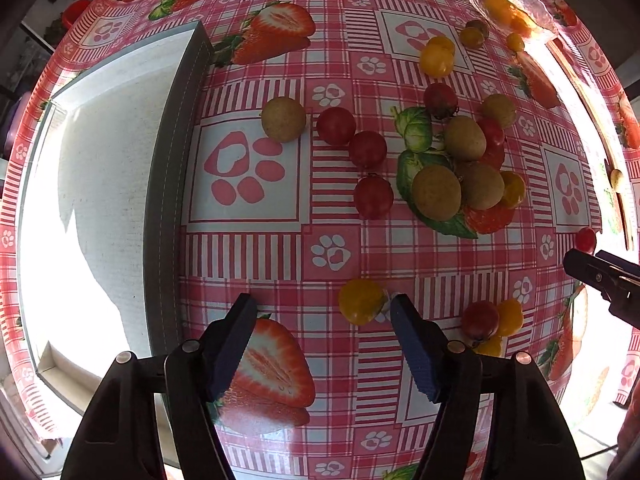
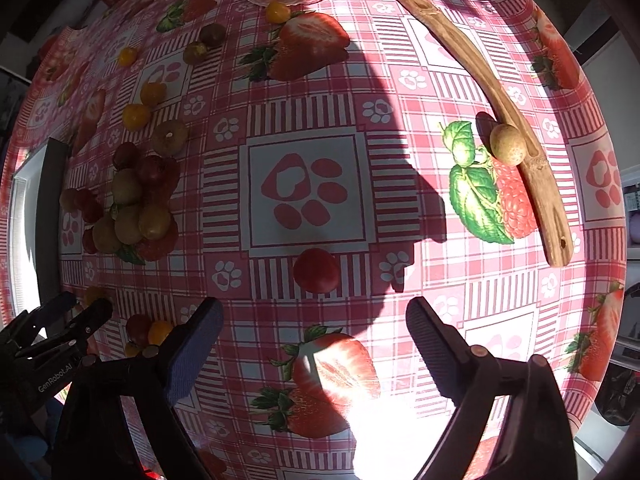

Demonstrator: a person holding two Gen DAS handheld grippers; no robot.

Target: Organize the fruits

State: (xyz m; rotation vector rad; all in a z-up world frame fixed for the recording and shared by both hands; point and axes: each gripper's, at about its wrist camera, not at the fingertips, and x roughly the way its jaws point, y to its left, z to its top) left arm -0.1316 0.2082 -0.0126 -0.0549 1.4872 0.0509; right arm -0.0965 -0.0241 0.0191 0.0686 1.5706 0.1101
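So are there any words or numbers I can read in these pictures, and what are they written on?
"GenRobot.AI": white letters on the black body of the left gripper, seen at the lower left edge of the right wrist view.
No other text: the tablecloth carries only pictures of paw prints, strawberries and leaves, no words or numbers.

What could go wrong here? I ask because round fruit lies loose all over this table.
1. The left gripper is open beside a yellow tomato; its finger might nudge it so it rolls.
2. The red tomato ahead of the open right gripper could likewise roll.
3. The brown fruit resting against the wooden stick may roll off if bumped.
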